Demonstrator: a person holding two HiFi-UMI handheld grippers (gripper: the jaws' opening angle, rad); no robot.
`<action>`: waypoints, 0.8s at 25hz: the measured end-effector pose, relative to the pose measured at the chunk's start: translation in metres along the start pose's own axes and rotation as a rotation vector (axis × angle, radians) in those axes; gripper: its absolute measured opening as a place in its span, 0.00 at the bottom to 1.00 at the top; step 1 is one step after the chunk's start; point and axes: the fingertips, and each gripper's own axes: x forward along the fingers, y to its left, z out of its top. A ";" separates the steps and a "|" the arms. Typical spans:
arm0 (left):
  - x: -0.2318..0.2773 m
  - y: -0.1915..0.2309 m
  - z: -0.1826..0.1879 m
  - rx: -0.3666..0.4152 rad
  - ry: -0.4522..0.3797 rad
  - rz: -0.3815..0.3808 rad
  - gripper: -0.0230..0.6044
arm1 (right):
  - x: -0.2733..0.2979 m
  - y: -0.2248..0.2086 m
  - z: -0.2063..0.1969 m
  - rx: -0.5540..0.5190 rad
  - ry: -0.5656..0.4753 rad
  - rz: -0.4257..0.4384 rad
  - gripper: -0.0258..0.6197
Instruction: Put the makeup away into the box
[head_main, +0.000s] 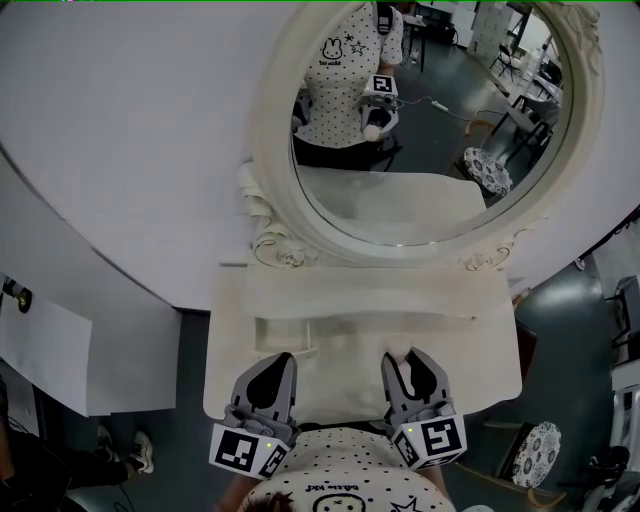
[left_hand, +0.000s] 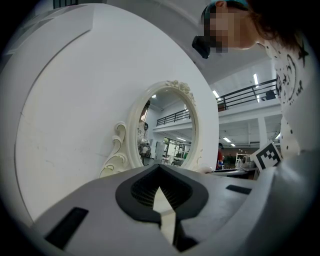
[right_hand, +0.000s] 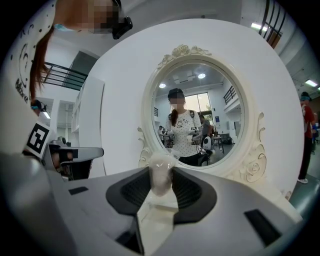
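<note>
Two grippers: side by side over the near edge of the tabletop (head_main: 490, 345), both pointing toward the mirror (head_main: 270, 120).
Left gripper (head_main: 272, 362): jaws pressed together, with nothing between them.
Right gripper (head_main: 411, 360): jaws partly spread, pinching a bottle (right_hand: 161, 172).
Bottle: small, pale and cloudy; it stands upright between the right pads, held above the tabletop.
Box (head_main: 300, 322): shallow and white, only a faint outline on the tabletop just ahead of both grippers. What is inside it cannot be made out.
Mirror: oval with an ornate cream frame, standing at the far side of the tabletop against a white panel (head_main: 130, 130). It reflects a person (head_main: 345, 70) in a spotted top.
</note>
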 end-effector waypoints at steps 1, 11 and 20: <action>0.000 0.000 0.000 -0.001 0.002 0.000 0.03 | 0.000 0.000 0.001 -0.001 -0.001 -0.002 0.25; -0.004 0.013 0.000 -0.010 -0.007 0.008 0.03 | 0.019 0.018 0.012 -0.057 -0.022 0.062 0.25; -0.009 0.024 -0.002 -0.006 -0.015 0.052 0.03 | 0.048 0.032 0.011 -0.070 -0.017 0.145 0.25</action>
